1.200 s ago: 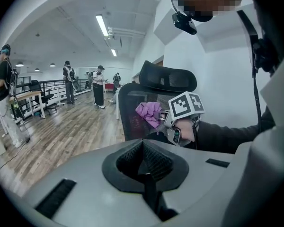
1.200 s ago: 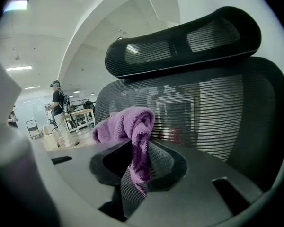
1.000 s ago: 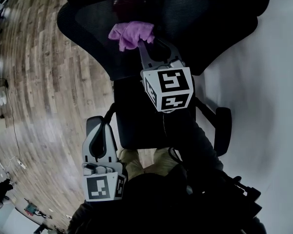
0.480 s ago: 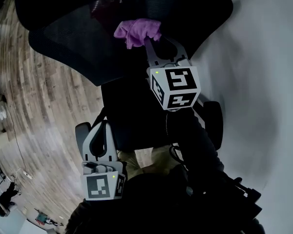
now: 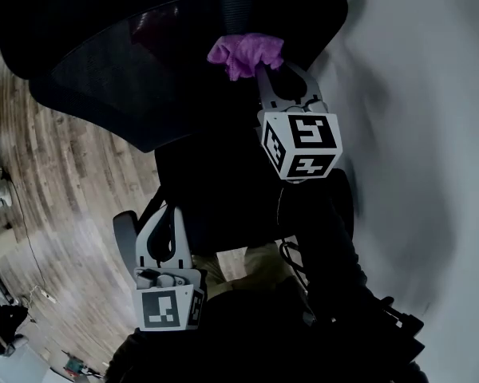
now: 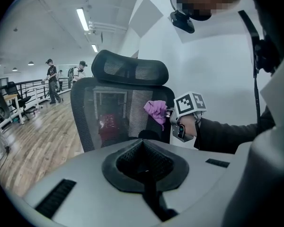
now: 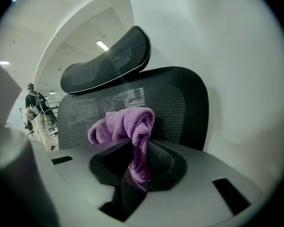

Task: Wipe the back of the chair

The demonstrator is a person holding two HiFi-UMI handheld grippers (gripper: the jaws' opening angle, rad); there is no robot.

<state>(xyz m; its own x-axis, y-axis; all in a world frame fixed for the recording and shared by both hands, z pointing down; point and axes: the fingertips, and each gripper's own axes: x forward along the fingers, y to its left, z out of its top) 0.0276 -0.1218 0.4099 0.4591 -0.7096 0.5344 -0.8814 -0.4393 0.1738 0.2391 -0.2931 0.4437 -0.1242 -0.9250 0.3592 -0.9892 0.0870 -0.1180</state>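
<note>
My left gripper (image 5: 161,214) hangs low beside a dark armrest (image 5: 124,230), jaws together on nothing. My right gripper (image 5: 261,70) pinches a crumpled purple microfibre cloth (image 5: 246,52) against the black mesh chair back (image 5: 136,62), under its curved headrest (image 7: 106,65). A wooden plank floor (image 5: 56,174) lies to the left and a white wall (image 5: 431,134) stands to the right.
</note>
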